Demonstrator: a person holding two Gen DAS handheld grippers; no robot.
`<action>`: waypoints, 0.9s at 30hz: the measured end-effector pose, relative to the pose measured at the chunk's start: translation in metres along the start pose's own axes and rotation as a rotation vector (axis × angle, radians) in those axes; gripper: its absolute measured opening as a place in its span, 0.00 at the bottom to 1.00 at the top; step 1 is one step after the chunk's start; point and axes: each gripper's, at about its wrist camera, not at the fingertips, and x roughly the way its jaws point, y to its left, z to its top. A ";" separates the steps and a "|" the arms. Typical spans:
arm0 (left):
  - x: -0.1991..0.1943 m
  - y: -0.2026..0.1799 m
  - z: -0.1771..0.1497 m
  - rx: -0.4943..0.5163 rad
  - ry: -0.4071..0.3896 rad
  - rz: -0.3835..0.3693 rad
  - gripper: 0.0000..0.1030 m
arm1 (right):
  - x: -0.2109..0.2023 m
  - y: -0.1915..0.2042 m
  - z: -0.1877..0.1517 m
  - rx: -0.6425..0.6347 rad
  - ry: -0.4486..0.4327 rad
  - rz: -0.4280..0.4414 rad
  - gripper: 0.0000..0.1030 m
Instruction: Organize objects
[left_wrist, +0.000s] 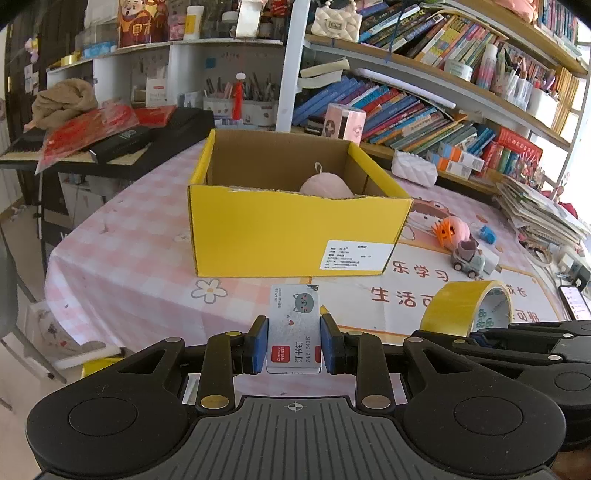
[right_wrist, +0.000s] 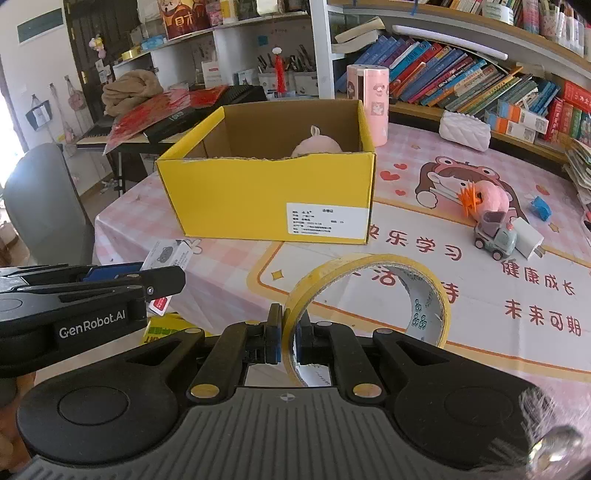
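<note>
Left gripper (left_wrist: 294, 345) clamped on staple box (left_wrist: 293, 326), right gripper (right_wrist: 289, 341) pinching tape roll (right_wrist: 369, 299) by its thin wall, both near of yellow box (right_wrist: 266, 192); risk: roll pivoting free or snagging the near rim.

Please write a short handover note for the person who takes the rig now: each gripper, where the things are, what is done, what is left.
Left gripper: shut on the staple box, held above the table.
Right gripper: shut on the rim of the tape roll.
Yellow box: open, ahead of both grippers; a pink plush already lies inside.
Left to do: both held things, then the pink toy, toy truck, white charger and blue piece on the table, probably into the box.
</note>
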 end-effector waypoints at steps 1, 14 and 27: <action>0.000 0.000 0.000 0.000 0.000 0.000 0.27 | 0.000 0.001 0.000 0.000 0.001 0.000 0.06; 0.000 0.004 0.001 -0.019 -0.006 0.006 0.27 | 0.006 0.007 0.003 -0.029 0.015 0.012 0.06; 0.004 -0.010 0.053 0.010 -0.165 0.023 0.27 | 0.007 -0.007 0.047 -0.061 -0.131 0.021 0.06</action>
